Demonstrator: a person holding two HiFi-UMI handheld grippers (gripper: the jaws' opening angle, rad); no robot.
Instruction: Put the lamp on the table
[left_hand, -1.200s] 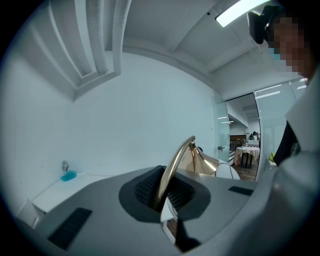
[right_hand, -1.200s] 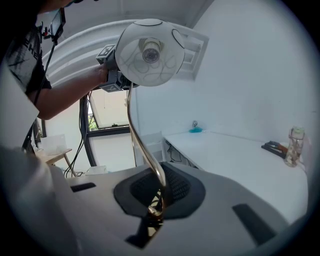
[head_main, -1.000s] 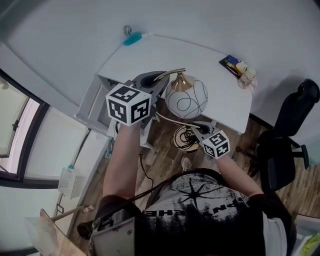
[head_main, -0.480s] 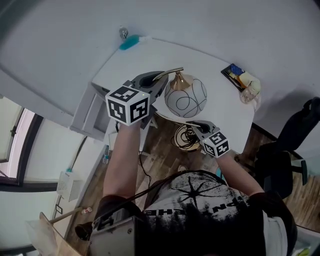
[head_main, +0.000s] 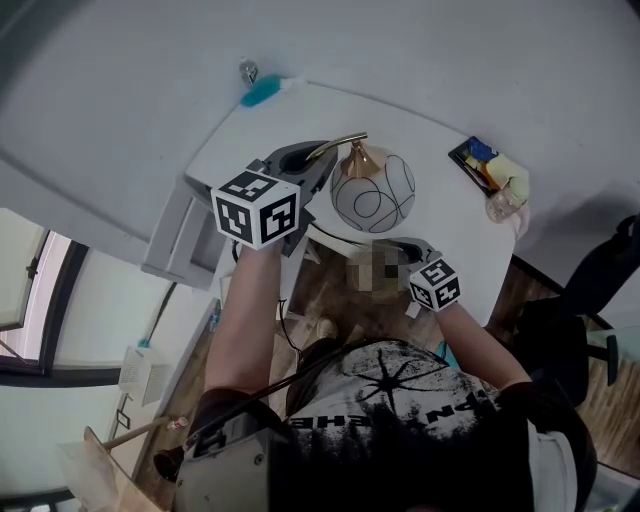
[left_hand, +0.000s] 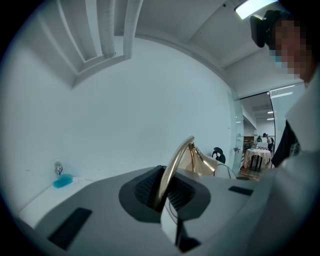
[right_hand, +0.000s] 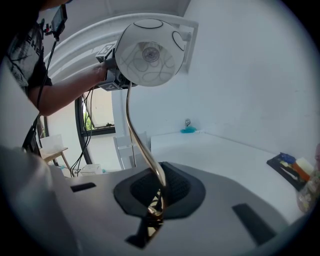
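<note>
The lamp has a white glass globe (head_main: 372, 195) with thin black lines and a curved gold stem (head_main: 340, 146). It hangs over the near edge of the white table (head_main: 300, 115). My left gripper (head_main: 308, 165) is shut on the stem's upper arc (left_hand: 175, 167), just left of the globe. Lower down, near the table's front edge, my right gripper (head_main: 402, 247) is shut on the stem's lower part (right_hand: 142, 150). In the right gripper view the globe (right_hand: 148, 52) hangs high above the jaws. The lamp's base is hidden.
A blue object (head_main: 262, 92) and a small bottle (head_main: 247, 70) sit at the table's far left corner. A dark tray of small items (head_main: 478, 158) and a jar (head_main: 505, 205) lie at its right end. A white rack (head_main: 180, 235) stands left, a black office chair (head_main: 605, 270) right.
The person has stepped slightly closer to the table, carrying the lamp along. Both grippers keep the same hold on the stem.
</note>
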